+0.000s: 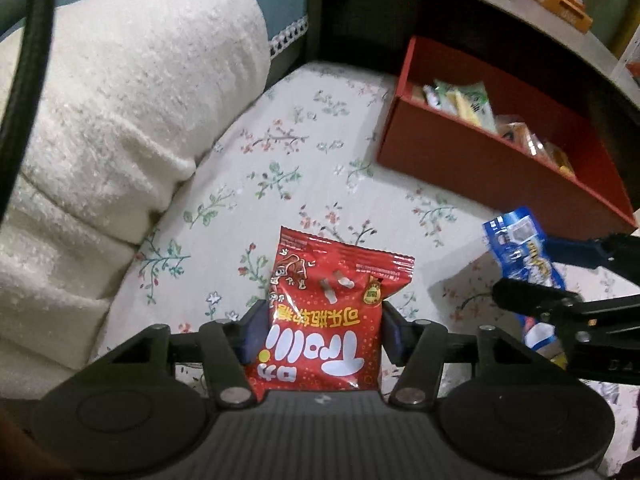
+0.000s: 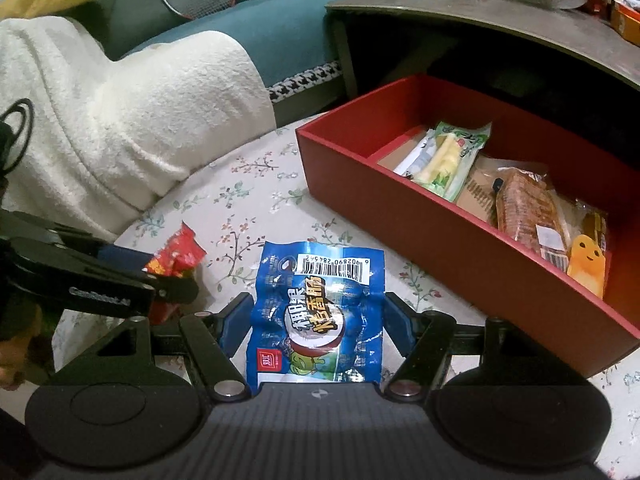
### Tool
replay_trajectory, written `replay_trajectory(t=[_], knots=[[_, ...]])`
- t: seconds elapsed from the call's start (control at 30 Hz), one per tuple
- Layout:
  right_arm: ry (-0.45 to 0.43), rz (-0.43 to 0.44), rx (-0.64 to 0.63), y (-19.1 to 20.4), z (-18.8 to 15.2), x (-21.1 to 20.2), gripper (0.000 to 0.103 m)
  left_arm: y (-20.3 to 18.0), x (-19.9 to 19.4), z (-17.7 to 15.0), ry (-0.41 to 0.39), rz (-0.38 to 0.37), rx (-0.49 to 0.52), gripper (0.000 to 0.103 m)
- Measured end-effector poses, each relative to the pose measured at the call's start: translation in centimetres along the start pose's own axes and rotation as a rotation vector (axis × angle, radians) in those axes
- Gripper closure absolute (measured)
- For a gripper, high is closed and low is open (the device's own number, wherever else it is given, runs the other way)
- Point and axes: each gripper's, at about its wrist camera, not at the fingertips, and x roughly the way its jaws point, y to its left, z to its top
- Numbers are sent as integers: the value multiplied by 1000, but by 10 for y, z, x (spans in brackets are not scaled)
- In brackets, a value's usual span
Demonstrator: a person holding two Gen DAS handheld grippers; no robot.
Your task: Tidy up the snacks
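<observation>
With several wrapped snacks already in the red cardboard box [image 2: 460, 240] at two o'clock, we have two left: our left hand-held gripper [image 1: 320, 330] grasping the red crinkly gummy packet [image 1: 332, 312], our right hand-held gripper [image 2: 316, 320] grasping the blue plastic sausage packet [image 2: 316, 312] above the floral-clothed worktop [image 2: 248, 184].

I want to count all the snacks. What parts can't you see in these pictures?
- Left wrist view: the front wall of the red box hides most snacks inside.
- Left wrist view: the blue packet is partly behind the right claw.
- Right wrist view: the red packet is mostly behind the left claw.
- Both views: the tabletop runs off the edge.
</observation>
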Motion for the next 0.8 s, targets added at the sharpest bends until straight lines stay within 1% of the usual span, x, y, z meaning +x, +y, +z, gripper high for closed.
replay_trajectory(t=[0.33, 0.63, 0.8], knots=[[-20, -7, -2, 3, 3, -7, 28, -9, -5, 3, -44, 41, 16, 53], [-47, -3, 9, 1, 7, -16, 28, -20, -13, 8, -78, 52, 20, 53], [-77, 7, 14, 0, 12, -25, 28, -24, -20, 12, -106, 41, 16, 53]])
